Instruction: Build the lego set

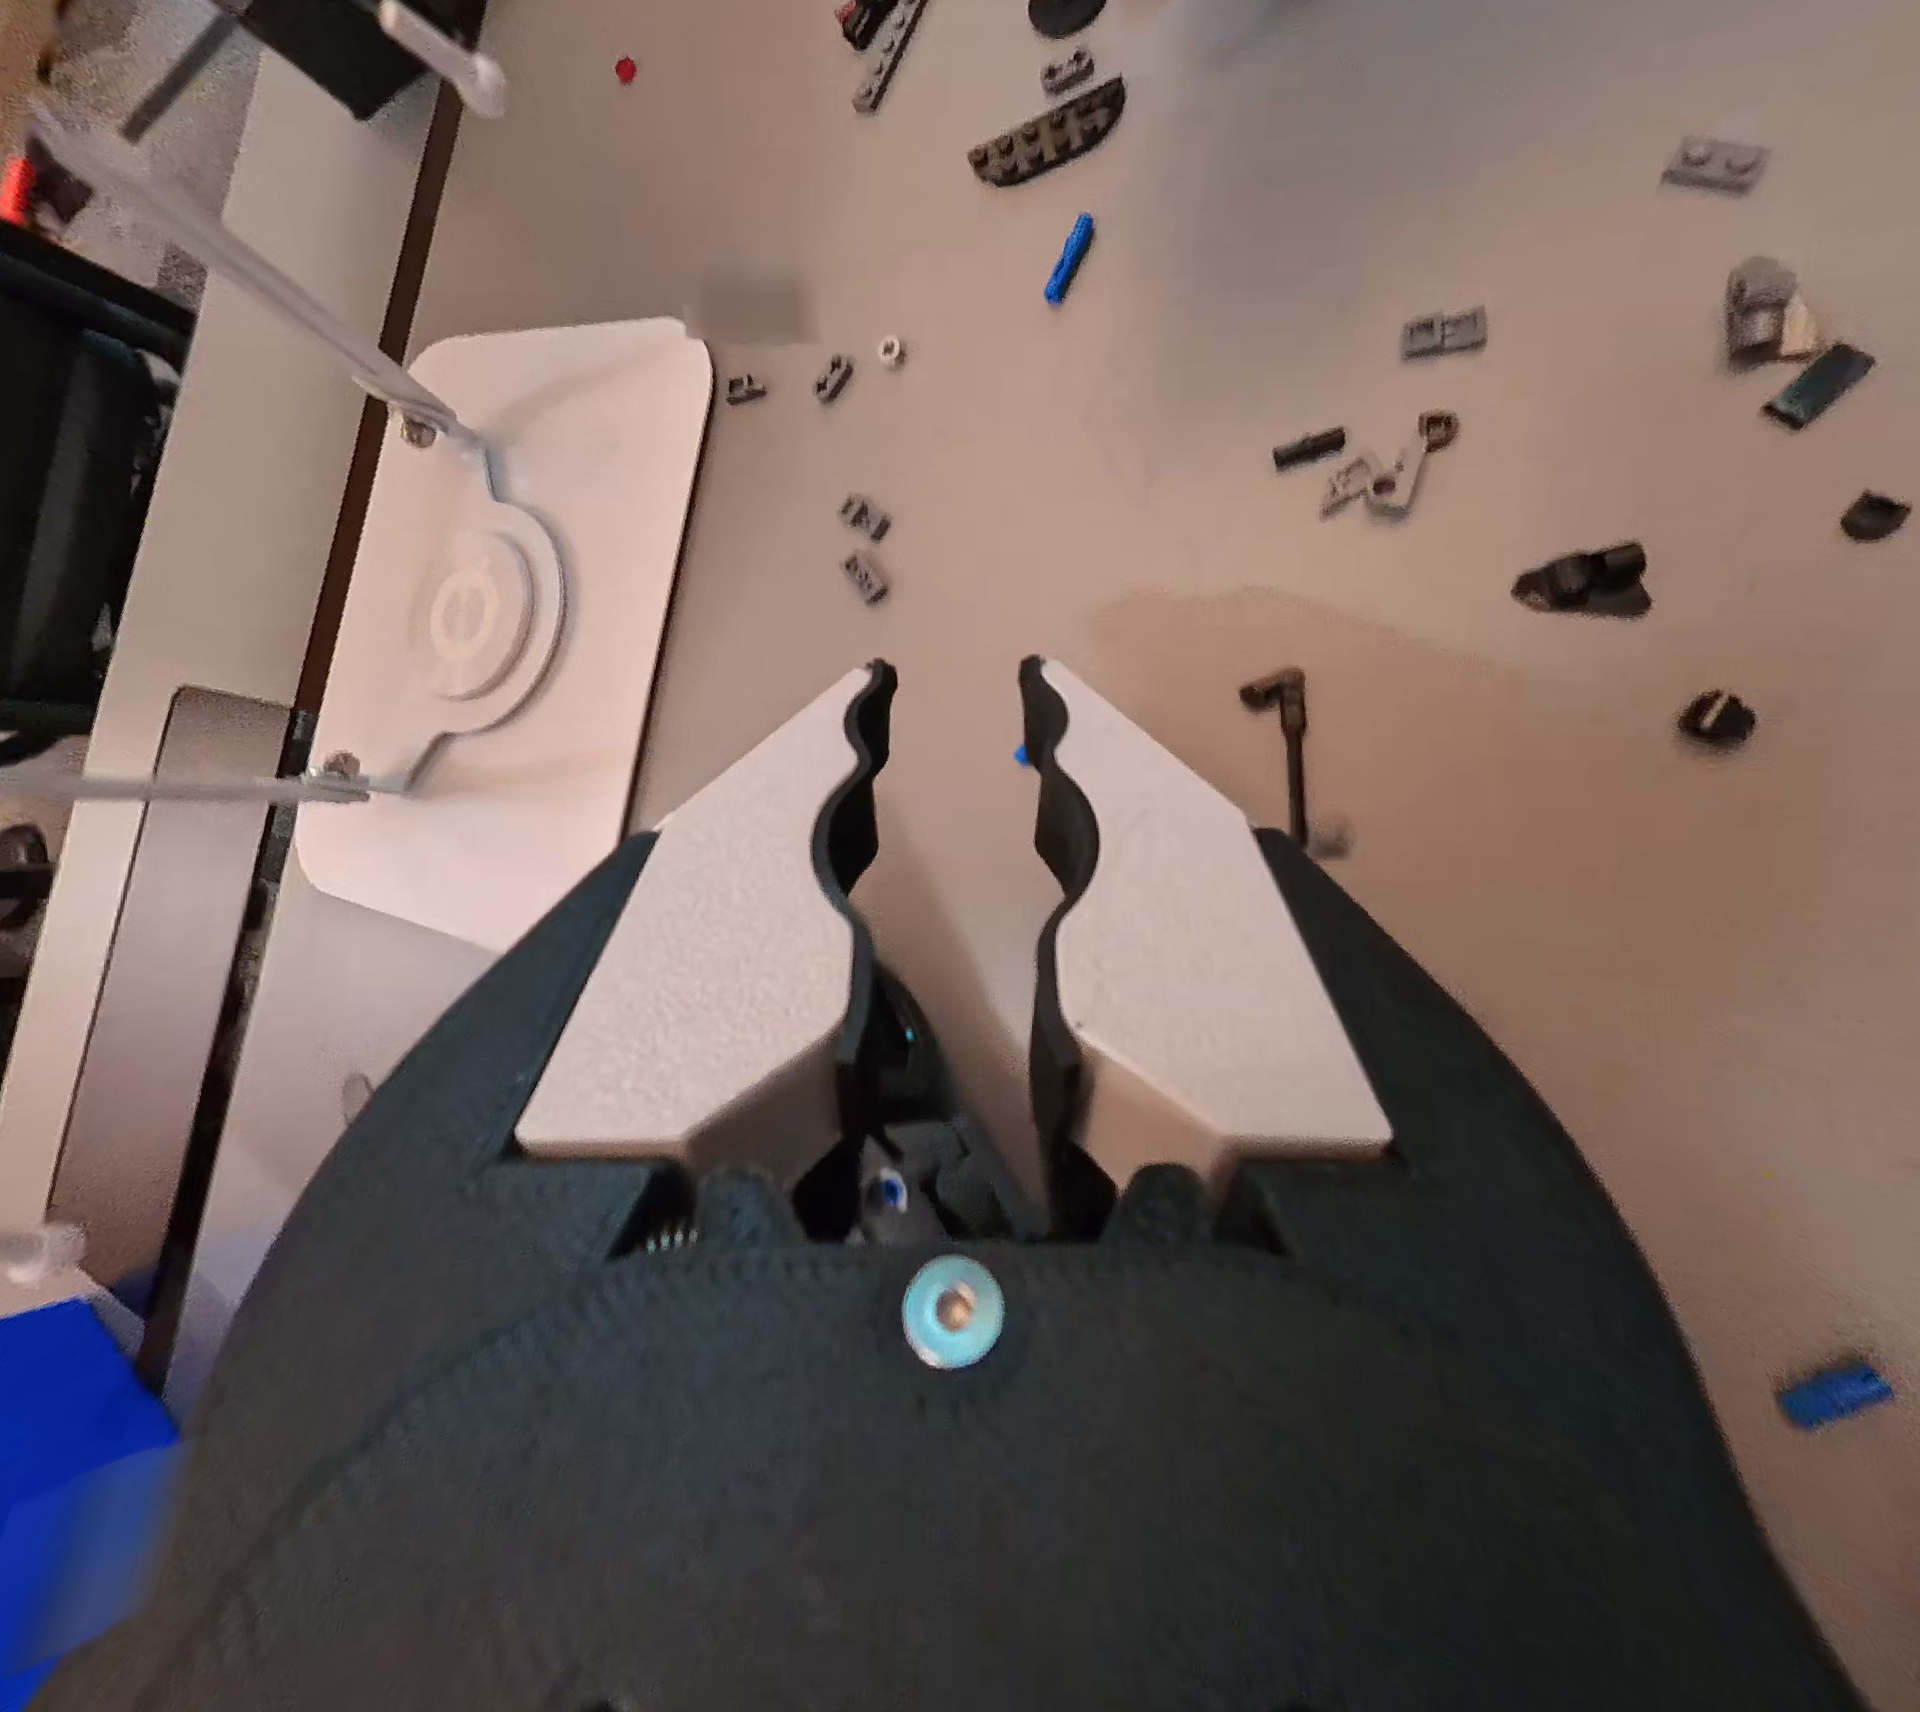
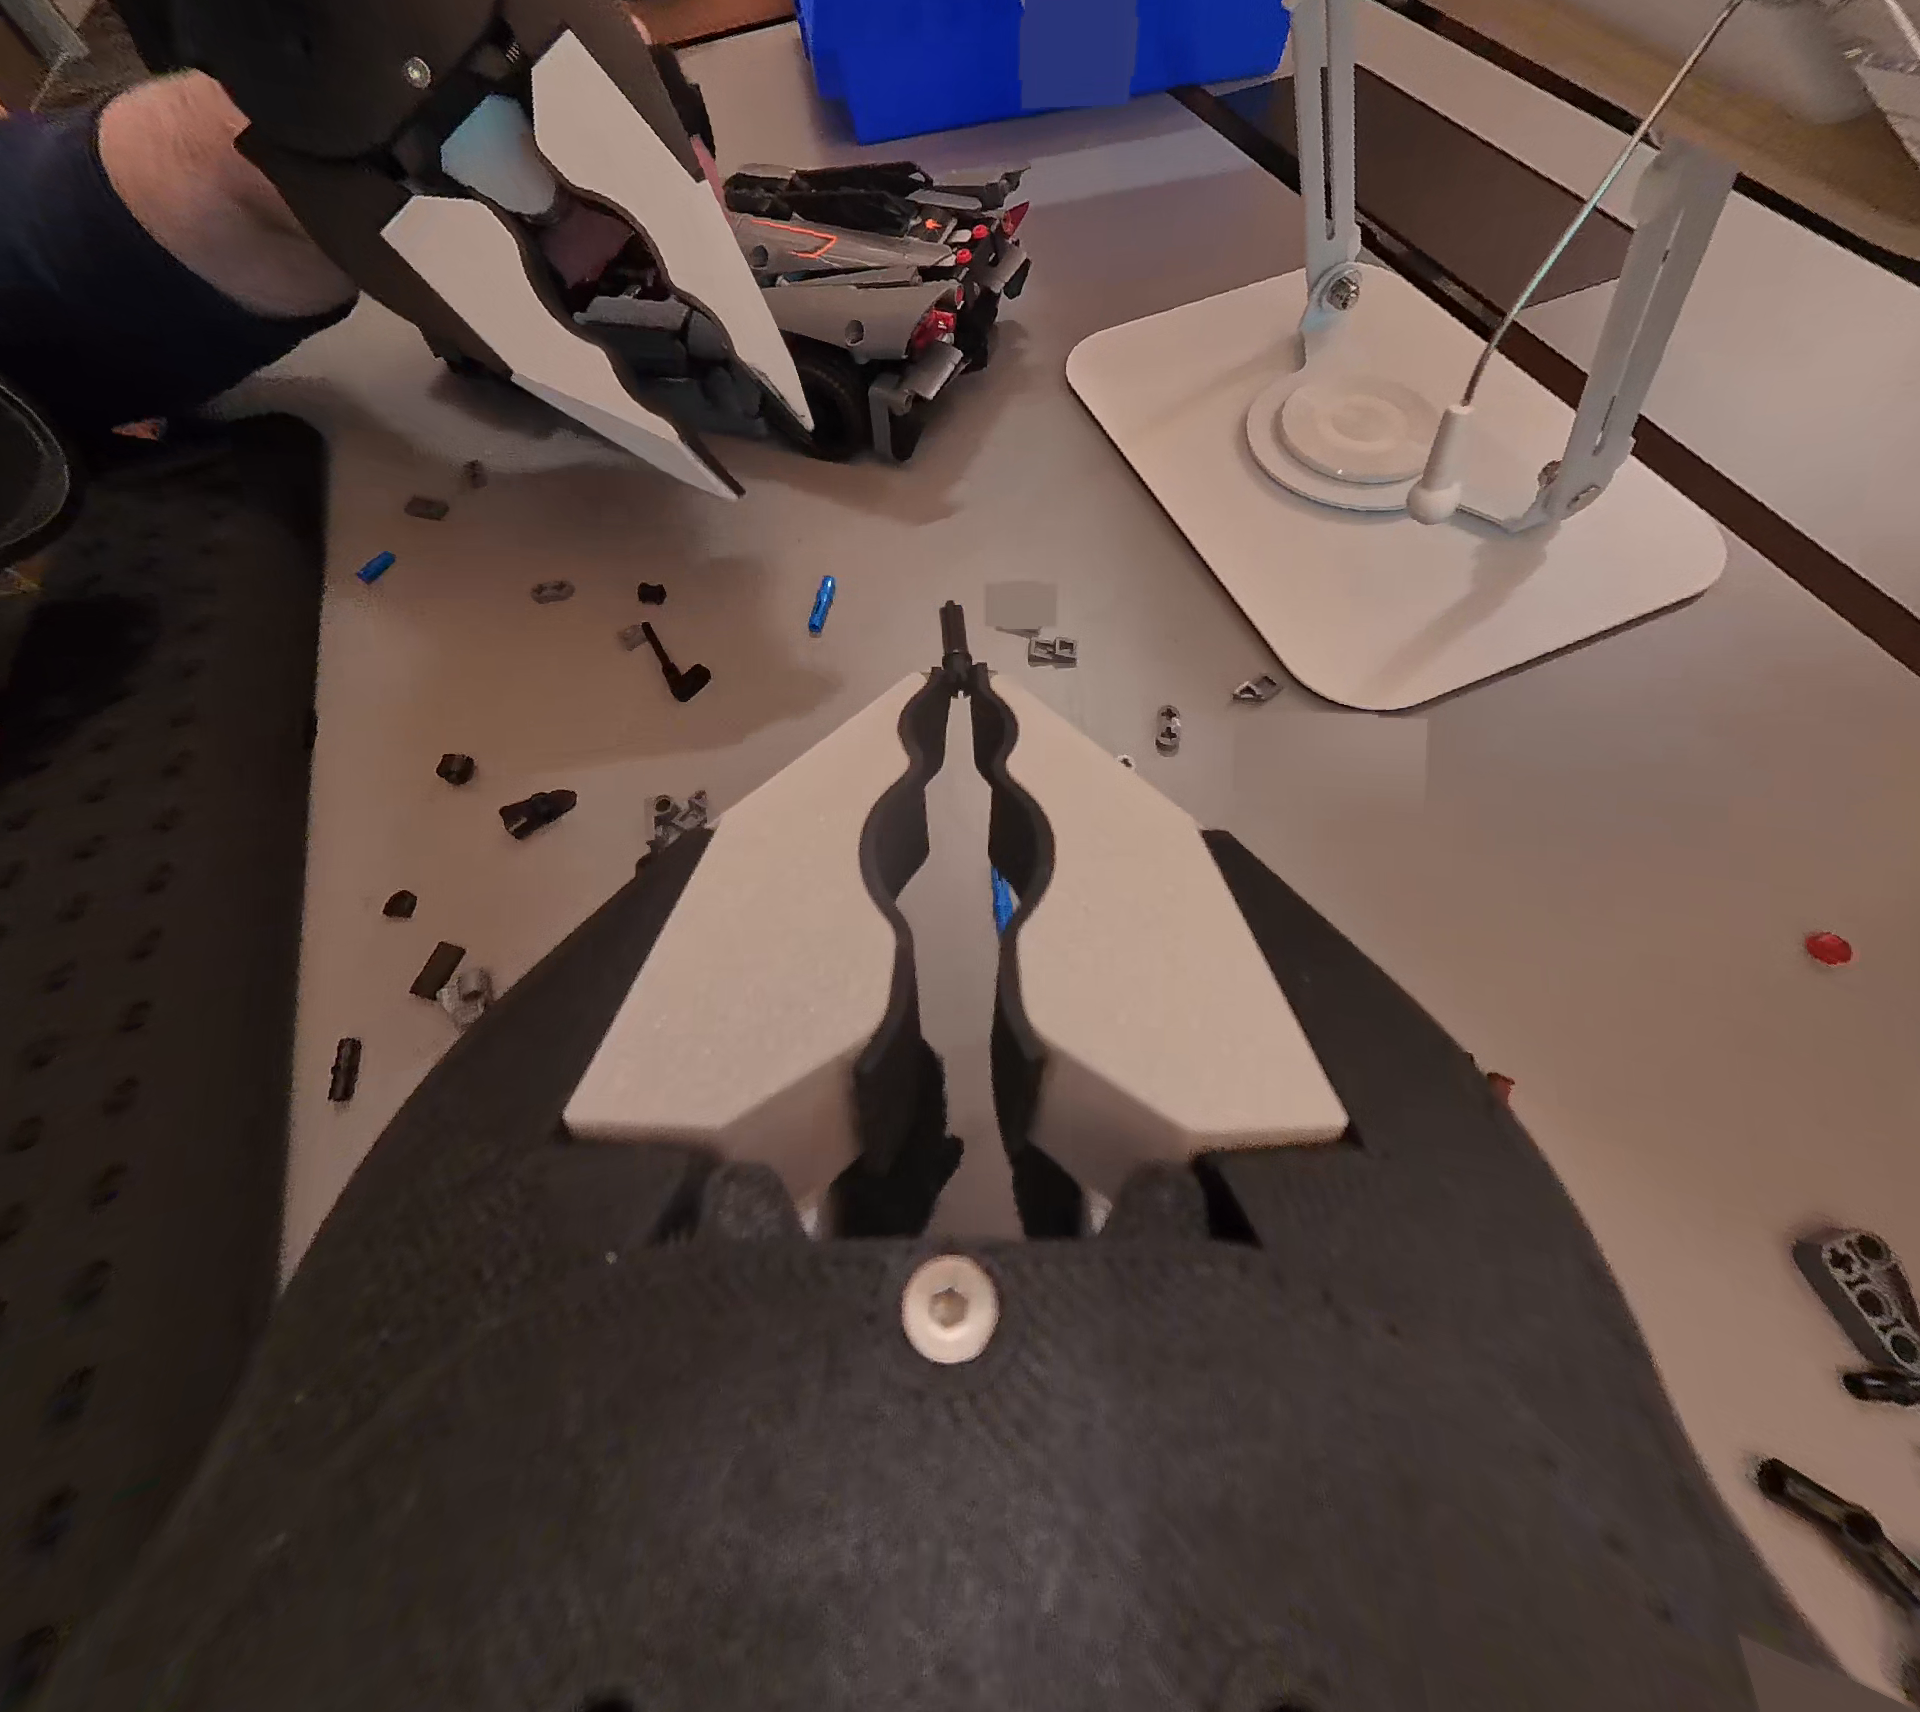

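The right gripper (image 2: 961, 675) pinches a small black pin (image 2: 953, 636) at its tips. The left gripper (image 1: 954, 675) hangs open, holding nothing. The part-built car (image 2: 883, 280) sits at eleven o'clock on the table (image 2: 1455, 831), loose pieces scattered around.

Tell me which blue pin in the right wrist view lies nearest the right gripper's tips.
The blue pin just left of the right gripper, near its tips. The other blue pin lies far left by the black mat.

Matt grainy black plastic hand-held gripper (image 2: 961, 675), smooth matt table (image 2: 1455, 883), glossy plastic lego car (image 2: 883, 260).
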### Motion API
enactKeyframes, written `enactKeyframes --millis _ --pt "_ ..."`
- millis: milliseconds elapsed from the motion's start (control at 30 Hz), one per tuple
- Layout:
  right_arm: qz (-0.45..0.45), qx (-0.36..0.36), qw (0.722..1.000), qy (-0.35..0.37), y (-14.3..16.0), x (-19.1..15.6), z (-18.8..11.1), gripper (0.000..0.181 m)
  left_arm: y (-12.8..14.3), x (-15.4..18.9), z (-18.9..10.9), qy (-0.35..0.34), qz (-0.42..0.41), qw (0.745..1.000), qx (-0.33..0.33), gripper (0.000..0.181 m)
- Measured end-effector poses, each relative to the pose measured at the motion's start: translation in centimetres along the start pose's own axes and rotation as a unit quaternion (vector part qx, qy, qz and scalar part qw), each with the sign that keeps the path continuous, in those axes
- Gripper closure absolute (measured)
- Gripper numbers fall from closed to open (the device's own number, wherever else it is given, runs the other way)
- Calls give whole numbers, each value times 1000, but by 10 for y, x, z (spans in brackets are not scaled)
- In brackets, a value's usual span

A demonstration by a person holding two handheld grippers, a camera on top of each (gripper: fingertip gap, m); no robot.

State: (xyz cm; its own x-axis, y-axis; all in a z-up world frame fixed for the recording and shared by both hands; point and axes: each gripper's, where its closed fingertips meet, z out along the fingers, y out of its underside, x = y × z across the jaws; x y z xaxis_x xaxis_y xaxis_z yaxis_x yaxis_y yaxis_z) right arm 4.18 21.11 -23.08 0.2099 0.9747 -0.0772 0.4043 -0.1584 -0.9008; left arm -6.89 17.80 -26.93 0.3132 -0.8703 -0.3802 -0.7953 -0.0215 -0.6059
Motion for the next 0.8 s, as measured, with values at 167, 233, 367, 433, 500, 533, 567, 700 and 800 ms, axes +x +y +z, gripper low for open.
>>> enactKeyframes --millis 167,233,367,433,500,533,567,700,800 --pt "1 -8 1000 16 5 9 -4 180 -19 -10 37 13 25 998 -54 160" --pt "3 -5 1000 20 5 11 -7 180 -28 -20 53 33 26 997 -63 161" --pt "6 -2 1000 19 5 13 -8 180 -33 -36 88 66 54 993 -86 161" --pt "5 -2 1000 16 5 11 -7 180 -30 -40 105 78 54 991 -95 161" --pt "1 -6 1000 14 5 9 -6 180 -29 -39 117 94 66 988 -99 161" --pt "-2 -7 1000 14 5 8 -5 180 -28 -40 123 96 76 987 -102 161" --pt "-3 -7 1000 13 5 8 -5 180 -25 -39 127 102 79 985 -113 161" --pt "0 -2 1000 7 4 6 -6 180 -28 -39 139 112 80 984 -111 166" --pt "2 3 1000 5 2 7 -8 180 -31 -40 142 124 88 982 -109 168"
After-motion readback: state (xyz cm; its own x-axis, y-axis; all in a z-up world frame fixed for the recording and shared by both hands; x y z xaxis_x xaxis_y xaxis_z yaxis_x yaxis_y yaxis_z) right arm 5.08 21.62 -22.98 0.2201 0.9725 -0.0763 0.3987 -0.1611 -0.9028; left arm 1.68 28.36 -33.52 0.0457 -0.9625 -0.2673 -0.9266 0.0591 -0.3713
